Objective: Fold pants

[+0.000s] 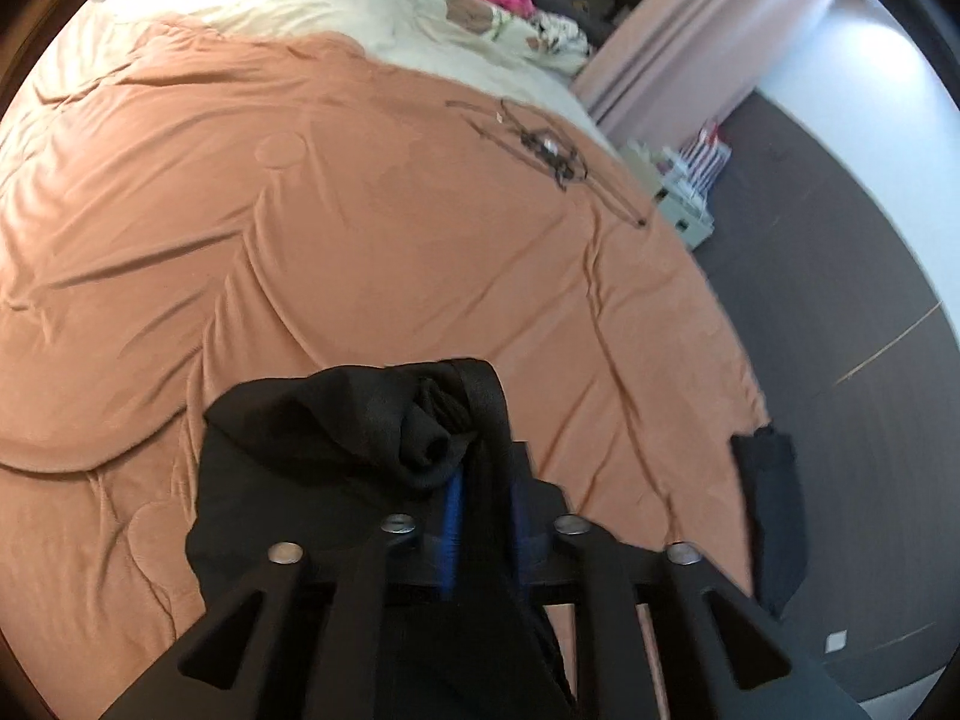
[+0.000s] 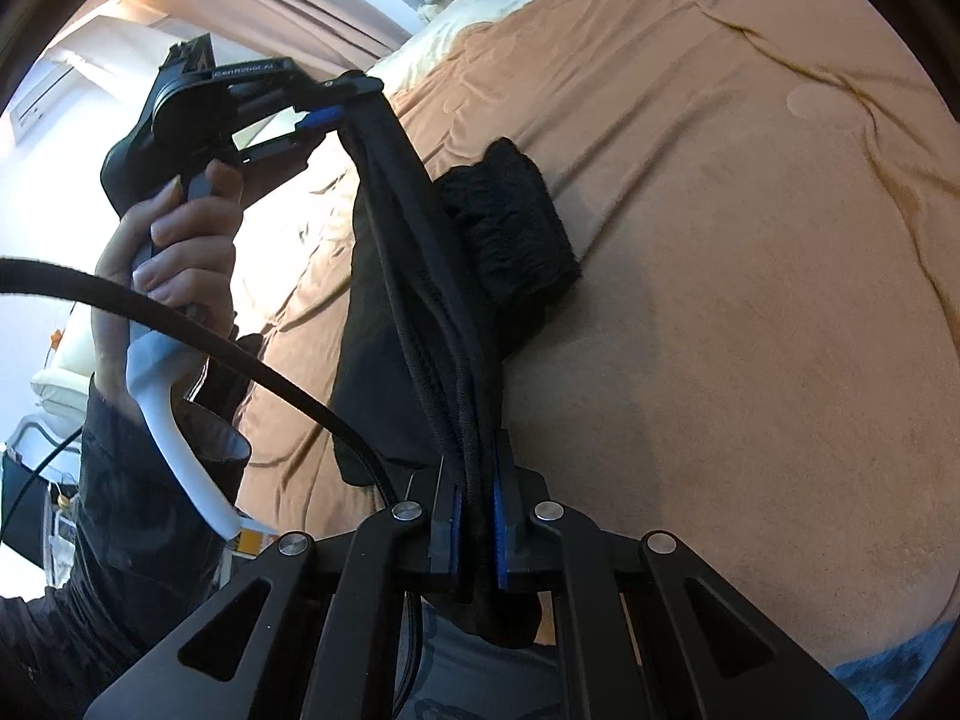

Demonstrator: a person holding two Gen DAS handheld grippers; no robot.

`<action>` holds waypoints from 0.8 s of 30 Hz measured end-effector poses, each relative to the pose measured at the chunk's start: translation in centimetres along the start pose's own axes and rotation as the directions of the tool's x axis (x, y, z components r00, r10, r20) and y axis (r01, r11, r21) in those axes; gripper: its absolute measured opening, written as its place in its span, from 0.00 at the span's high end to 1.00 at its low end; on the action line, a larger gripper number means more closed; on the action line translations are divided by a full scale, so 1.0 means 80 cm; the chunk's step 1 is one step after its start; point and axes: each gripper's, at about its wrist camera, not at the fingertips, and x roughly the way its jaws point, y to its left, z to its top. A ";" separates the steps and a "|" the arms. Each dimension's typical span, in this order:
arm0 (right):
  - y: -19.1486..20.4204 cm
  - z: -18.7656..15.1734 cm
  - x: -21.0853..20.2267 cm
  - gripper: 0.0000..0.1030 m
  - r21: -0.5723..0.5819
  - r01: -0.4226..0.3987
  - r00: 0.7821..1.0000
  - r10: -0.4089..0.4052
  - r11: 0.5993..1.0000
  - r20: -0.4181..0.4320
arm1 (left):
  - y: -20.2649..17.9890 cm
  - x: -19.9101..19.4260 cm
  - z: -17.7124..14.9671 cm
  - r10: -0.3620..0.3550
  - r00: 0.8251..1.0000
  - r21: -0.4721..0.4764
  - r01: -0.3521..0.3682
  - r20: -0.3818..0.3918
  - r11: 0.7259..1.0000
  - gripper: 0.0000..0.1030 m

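Lettering on the left tongs' body, seen from the right wrist view: printed in pale type, mirrored or inverted, not legible with certainty. No other writing readable.

Left tongs [image 1: 480, 498]: clamped on a bunched black fold of the pants [image 1: 360, 438], blue pads just visible either side of the cloth. Seen again from the right wrist view [image 2: 336, 105], raised above the bed, gripped by a hand [image 2: 174, 252] in a dark sleeve [image 2: 120, 510], with a black cable [image 2: 240, 360] crossing in front.

Right tongs [image 2: 474, 534]: closed tight on a ribbed black edge of the pants [image 2: 420, 300], blue pads pressing the cloth from both sides.

Pants: stretched as a taut band between the two tongs, lifted off the bed, the rest hanging below the band on the left. A further dark bundle of the fabric [image 2: 510, 228] lying on the quilt [image 2: 720, 300] just right of the band.

Quilt: orange-brown, wrinkled, covering the bed; cream bedding [image 1: 300, 6] beyond it. Dark embroidered motif [image 1: 552, 150] on the quilt, well apart from the left tongs. Dark cloth [image 1: 774, 510] hanging at the bed's right edge, above the dark floor [image 1: 840, 276].
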 end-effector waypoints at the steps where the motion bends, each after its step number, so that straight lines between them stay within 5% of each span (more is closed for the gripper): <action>1: -0.006 0.000 0.001 0.96 0.013 0.005 1.000 -0.005 1.000 -0.003 | 0.000 0.001 -0.003 -0.011 1.000 0.001 0.011 -0.003 1.000 0.62; 3: -0.011 -0.001 0.002 0.96 0.030 0.006 1.000 -0.006 1.000 -0.005 | 0.004 -0.002 -0.011 -0.020 1.000 -0.001 0.020 0.005 1.000 0.39; 4: -0.011 -0.001 0.003 0.96 0.033 0.003 1.000 -0.003 0.999 -0.003 | 0.008 -0.005 -0.016 -0.006 1.000 -0.002 0.006 0.011 1.000 0.38; 24: -0.012 -0.002 0.000 0.95 0.030 -0.016 0.999 0.017 0.999 -0.030 | 0.128 -0.051 -0.144 0.091 0.992 -0.142 -0.102 -0.084 0.985 0.38</action>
